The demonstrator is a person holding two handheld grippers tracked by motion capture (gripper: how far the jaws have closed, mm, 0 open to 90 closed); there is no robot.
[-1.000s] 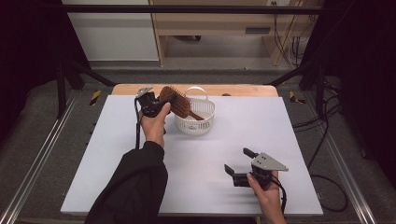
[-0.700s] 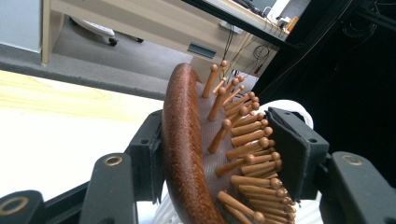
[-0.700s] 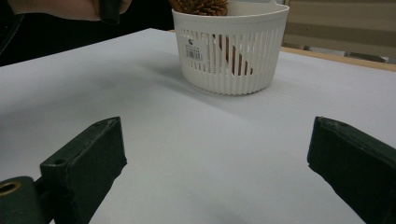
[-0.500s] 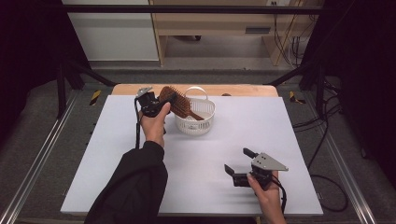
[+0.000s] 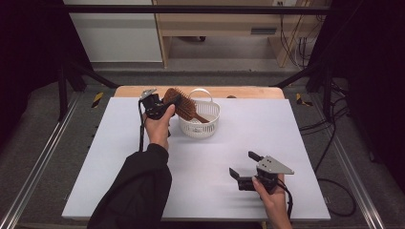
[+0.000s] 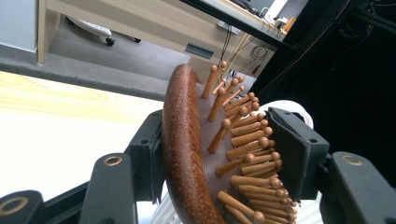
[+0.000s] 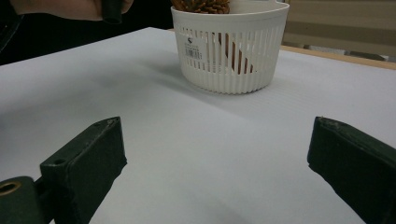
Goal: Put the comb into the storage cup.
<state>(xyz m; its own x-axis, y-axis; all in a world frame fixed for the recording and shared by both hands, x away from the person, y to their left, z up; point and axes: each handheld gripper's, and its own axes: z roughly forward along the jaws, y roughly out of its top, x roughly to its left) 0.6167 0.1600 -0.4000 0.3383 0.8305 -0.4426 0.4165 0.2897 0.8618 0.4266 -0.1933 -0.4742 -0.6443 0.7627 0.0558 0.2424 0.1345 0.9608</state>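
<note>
The left claw [image 5: 165,104] clamps a wooden hairbrush [image 5: 185,107] by its head: in the left gripper view one jaw presses the smooth brown back of the hairbrush [image 6: 184,149] while the other bears against the tips of its round-ended wooden bristles. The claw sits just to the left of the white slatted basket [image 5: 200,128], level with the rim, and the brush slants from it down into the basket, its handle end inside and its head sticking out above the rim on the claw's side. The basket stands on the white tabletop [image 5: 119,162] near the far edge, a little left of the middle, and has a thin arched handle rising on its far side. The right claw [image 5: 242,164] holds nothing; its jaws stand wide apart and bare, low over the tabletop, well apart from the basket and on the near, right side of it. In the right gripper view the basket [image 7: 231,53] sits straight ahead between the two spread jaws, a barcode label on its wall, the brush handle showing dark through the slats and the bristles [image 7: 203,5] just above the rim. The left hand [image 7: 60,8] appears up-left of the basket there.
</note>
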